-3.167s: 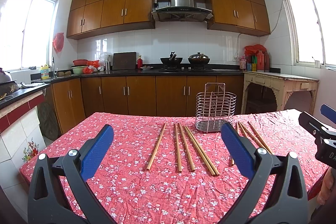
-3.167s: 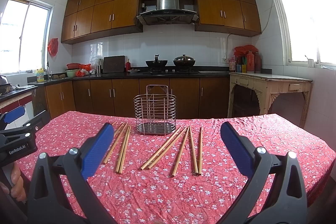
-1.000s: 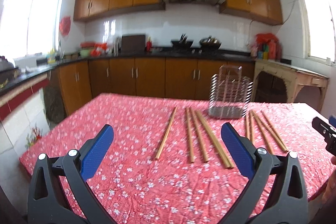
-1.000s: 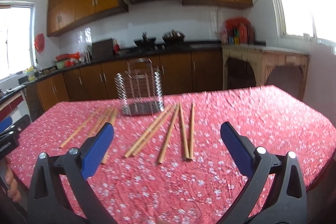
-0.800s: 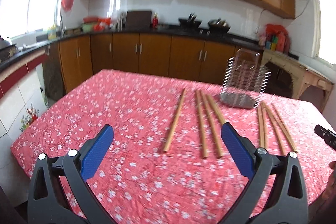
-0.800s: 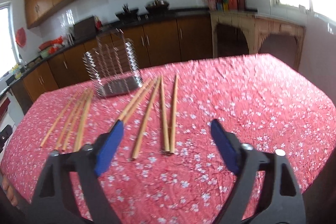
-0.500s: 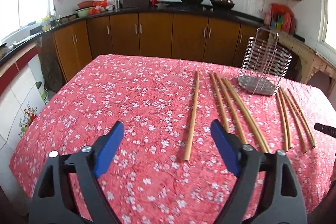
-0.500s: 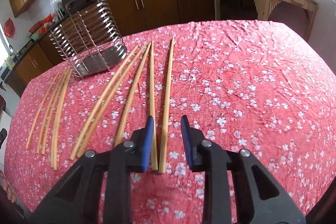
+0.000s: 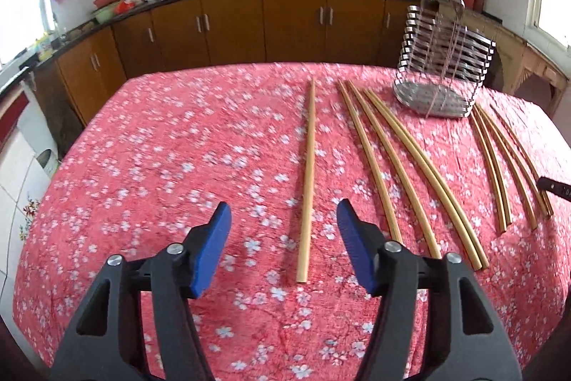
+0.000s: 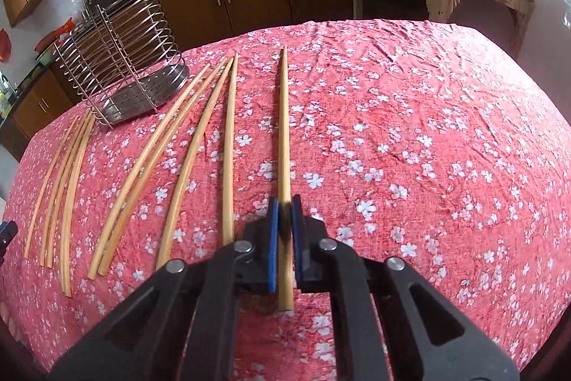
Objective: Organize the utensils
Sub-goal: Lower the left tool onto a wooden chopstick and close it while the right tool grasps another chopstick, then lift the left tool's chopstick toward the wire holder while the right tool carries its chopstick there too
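Only my right wrist view showed a grip: the right gripper (image 10: 284, 220) was clamped on the rightmost chopstick (image 10: 284, 131). Meanwhile my left gripper (image 9: 283, 249) was closing around the leftmost chopstick (image 9: 309, 166), which lay between its fingers, untouched, on the surface (image 9: 160, 149).

The cloth (image 9: 178, 149) on the counter is red with small white flowers all over. The chopsticks (image 10: 228, 149) are pale yellow-brown. The rack (image 9: 442, 59) in the upper right is shiny silver. Each claw (image 9: 283, 249) is black with blue pads (image 9: 214, 249). The cupboards (image 9: 232, 20) are brown.
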The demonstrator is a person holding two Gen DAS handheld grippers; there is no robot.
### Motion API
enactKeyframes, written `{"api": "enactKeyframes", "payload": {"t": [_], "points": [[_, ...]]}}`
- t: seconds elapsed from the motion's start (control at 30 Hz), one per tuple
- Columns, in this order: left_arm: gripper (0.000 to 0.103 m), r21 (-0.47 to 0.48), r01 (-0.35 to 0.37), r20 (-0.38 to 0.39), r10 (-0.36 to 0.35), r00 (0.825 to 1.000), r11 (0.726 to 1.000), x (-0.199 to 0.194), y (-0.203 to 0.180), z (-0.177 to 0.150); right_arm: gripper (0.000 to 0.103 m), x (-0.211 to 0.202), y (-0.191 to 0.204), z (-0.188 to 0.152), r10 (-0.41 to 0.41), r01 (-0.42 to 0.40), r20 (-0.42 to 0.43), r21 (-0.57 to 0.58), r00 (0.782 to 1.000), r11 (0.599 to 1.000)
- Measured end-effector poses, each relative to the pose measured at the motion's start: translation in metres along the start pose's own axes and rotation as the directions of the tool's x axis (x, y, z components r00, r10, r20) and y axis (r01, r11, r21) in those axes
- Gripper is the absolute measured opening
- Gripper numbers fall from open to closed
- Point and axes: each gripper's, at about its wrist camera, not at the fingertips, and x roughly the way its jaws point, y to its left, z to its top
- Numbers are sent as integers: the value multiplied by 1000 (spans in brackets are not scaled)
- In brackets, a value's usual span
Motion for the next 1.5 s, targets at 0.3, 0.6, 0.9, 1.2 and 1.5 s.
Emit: {"api": "enactKeyframes", "payload": {"t": [0.3,0.6,0.9,1.2,1.5], "points": [[36,35,3,-107,1,994,999,30,-12,-4,9,-1,0,1,10,-10,0,-7,1000,1000],[28,31,13,-102,-10,995,999,32,-19,-9,10,-16,-3,-17,46,-46,-6,14,999,999],[7,2,36,-101,-36,994,999,21,-18,-14,8,-25,-3,-22,55,-55,14,19,998,998],[7,-16,61,-43,-61,997,998,-4,-11,-11,8,-68,-14,-11,48,-51,155,18,987,999],[7,-70,115,213,-98,972,991,-75,1,20,8,-121,-13,9,47,-48,368,-8,929,999]]}}
